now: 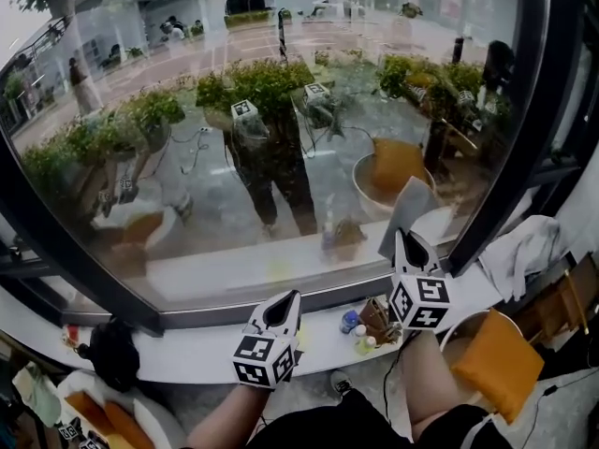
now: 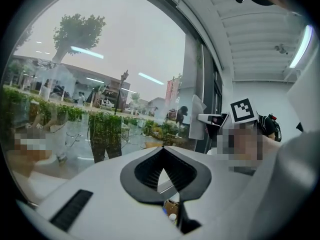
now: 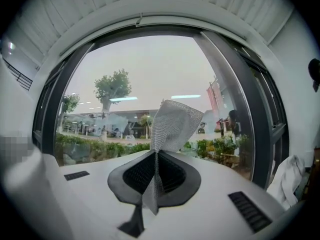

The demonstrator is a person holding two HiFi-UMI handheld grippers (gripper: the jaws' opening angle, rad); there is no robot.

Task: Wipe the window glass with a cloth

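Note:
The big window glass [image 1: 262,129] fills the head view, reflecting the person and both grippers. My right gripper [image 1: 403,238] is raised near the pane's lower right corner, shut on a grey mesh cloth [image 1: 406,211] that sticks up from its jaws. In the right gripper view the cloth [image 3: 172,121] fans out above the closed jaws of the right gripper [image 3: 155,153], in front of the glass [image 3: 130,79]. My left gripper [image 1: 293,296] hangs lower, over the sill, shut and empty. The left gripper [image 2: 161,150] points at the glass [image 2: 100,69], with the right gripper's cloth [image 2: 196,116] beyond it.
A white sill [image 1: 206,349] runs under the pane, with small bottles [image 1: 357,327] on it. A black window frame [image 1: 510,148] stands to the right. A white cloth [image 1: 524,246] lies beyond the frame; an orange cushion [image 1: 496,363] and a black bag [image 1: 112,352] sit below.

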